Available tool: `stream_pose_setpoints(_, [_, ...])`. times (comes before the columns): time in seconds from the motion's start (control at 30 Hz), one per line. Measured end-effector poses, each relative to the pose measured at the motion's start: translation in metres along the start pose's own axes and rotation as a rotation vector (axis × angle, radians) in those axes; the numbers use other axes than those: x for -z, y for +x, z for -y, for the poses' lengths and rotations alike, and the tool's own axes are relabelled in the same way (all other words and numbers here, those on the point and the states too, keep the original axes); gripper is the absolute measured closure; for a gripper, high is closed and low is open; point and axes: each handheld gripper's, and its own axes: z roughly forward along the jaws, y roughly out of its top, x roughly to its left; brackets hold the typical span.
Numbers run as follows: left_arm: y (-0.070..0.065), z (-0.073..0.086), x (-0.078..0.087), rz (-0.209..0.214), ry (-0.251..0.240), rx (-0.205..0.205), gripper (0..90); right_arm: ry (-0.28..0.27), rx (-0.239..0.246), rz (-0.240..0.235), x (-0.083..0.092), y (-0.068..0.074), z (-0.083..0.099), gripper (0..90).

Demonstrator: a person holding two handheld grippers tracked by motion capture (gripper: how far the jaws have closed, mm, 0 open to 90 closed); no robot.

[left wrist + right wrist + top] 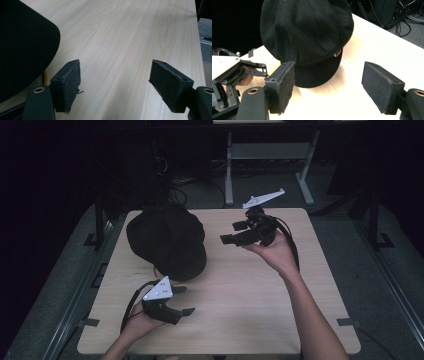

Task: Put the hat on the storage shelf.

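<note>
The black cap (167,240) lay brim toward the person. The left claw (180,300) hovered just beside the brim, nearer than the right claw (233,232); both stood apart, empty.

The black cap (167,240) occupies the bench's (250,295) left-rear quarter. Bare bench surface lies between cap and right claw (234,232), and across the front.
</note>
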Motion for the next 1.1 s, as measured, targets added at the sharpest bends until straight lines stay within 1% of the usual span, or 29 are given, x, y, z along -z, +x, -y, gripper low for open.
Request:
stream_pose_setpoints(0.23, [0.0,0.0,0.0,0.001,-0.001,0.003,24.5,-0.002,-0.025,0.01,0.008,-0.006,0.013,25.9])
stream_pose_setpoints(0.4, [0.0,0.0,0.0,0.001,0.003,0.0,24.5,0.0,-0.046,0.017,0.011,-0.01,0.021,25.9])
stream_pose_setpoints(0.47, [0.0,0.0,0.0,0.0,0.005,-0.002,24.5,0.001,-0.043,0.022,0.012,-0.012,0.025,25.9])
stream_pose_setpoints(0.53, [0.0,0.0,0.0,0.0,0.001,0.003,24.5,0.005,-0.054,0.024,0.013,-0.013,0.029,25.9])
stream_pose_setpoints(0.83, [0.0,0.0,0.0,0.001,0.003,0.005,24.5,0.002,-0.085,0.026,0.018,-0.02,0.049,25.9])
stream_pose_setpoints(1.1, [-0.001,0.0,0.0,-0.001,0.001,0.007,24.5,-0.001,-0.123,0.034,0.025,-0.029,0.07,25.9])
